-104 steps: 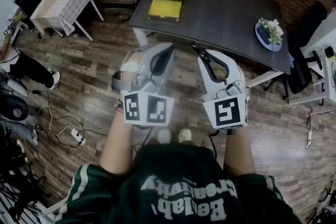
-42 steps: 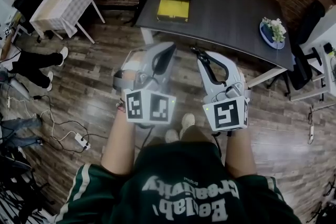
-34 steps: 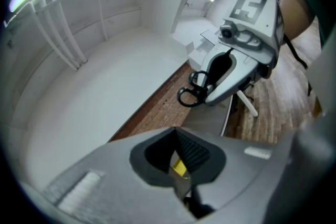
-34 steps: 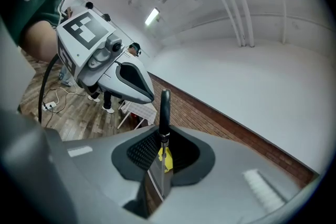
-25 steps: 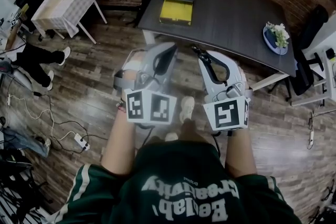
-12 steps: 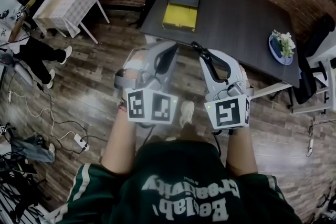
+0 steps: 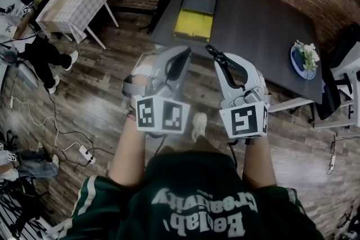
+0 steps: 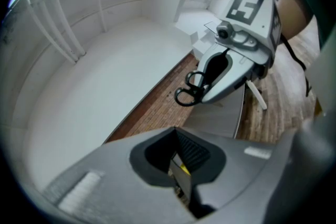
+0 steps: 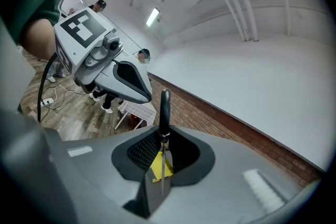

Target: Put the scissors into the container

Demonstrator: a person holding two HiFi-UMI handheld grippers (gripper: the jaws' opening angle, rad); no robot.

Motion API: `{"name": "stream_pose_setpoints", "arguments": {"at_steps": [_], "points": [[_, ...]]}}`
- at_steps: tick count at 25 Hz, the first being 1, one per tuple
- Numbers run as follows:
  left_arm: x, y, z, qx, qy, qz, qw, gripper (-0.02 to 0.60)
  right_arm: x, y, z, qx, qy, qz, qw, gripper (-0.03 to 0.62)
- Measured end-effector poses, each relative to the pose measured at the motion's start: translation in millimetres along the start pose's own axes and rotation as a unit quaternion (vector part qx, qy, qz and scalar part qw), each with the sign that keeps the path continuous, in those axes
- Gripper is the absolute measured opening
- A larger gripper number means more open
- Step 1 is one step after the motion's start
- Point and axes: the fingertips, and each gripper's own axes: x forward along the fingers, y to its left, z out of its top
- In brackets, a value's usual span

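Nearest the person, the right gripper point(image 7: 219, 63) is clamped narrow on the scissors point(image 9: 164, 113). The thin blades sit edge-on between its pads and the black handle loops stick out past the fingertips, so the long axis follows the gripper's own line, handles leading. Just beside it, the left gripper point(image 7: 181, 56) has its jaws pressed together on nothing. Both hang over the wooden floor point(image 7: 95, 93), short of the near edge of the dark table point(image 7: 259, 19). Further on, the container point(image 7: 195, 14) sits at that table's left end in 2 sections, yellow nearer and grey behind, its length running away from the person much as the scissors do. It lies ahead and slightly left of the handles, and in the right gripper view its yellow shows straight through the jaw gap. The right hand looks best placed: forward over the edge, then down, with little turning needed.
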Motion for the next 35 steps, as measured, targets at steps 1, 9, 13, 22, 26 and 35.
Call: {"name": "stream_pose_setpoints", "arguments": {"at_steps": [1, 9, 13, 22, 26, 35], "points": [[3.5, 0.7, -0.8, 0.001, 0.002, 0.0, 1.0, 0.002, 2.4, -2.9, -1.6, -0.001, -0.001, 0.001, 1.0, 0.051], [35.9, 8.8, -11.5, 0.0, 0.017, -0.001, 0.9998, 0.002, 29.1, -21.2, -18.5, 0.007, -0.004, 0.016, 1.0, 0.051], [51.4, 14.6, -16.6, -0.001, 0.025, 0.001, 0.9997, 0.002, 43.2, -30.4, -23.3, 0.006, -0.011, 0.021, 1.0, 0.051], [97.2, 34.0, -32.5, -0.001, 0.038, 0.008, 0.9992, 0.002, 85.1, -59.4, -40.2, 0.012, -0.022, 0.029, 0.999, 0.051], [123.0, 43.5, -40.3, -0.001, 0.045, 0.011, 0.9989, 0.002, 106.8, -73.2, -50.2, 0.011, -0.026, 0.038, 0.999, 0.051], [184.6, 60.3, -53.2, -0.005, 0.052, 0.016, 0.9985, 0.003, 154.6, -115.7, -72.2, 0.001, -0.037, 0.045, 0.998, 0.051]]}}
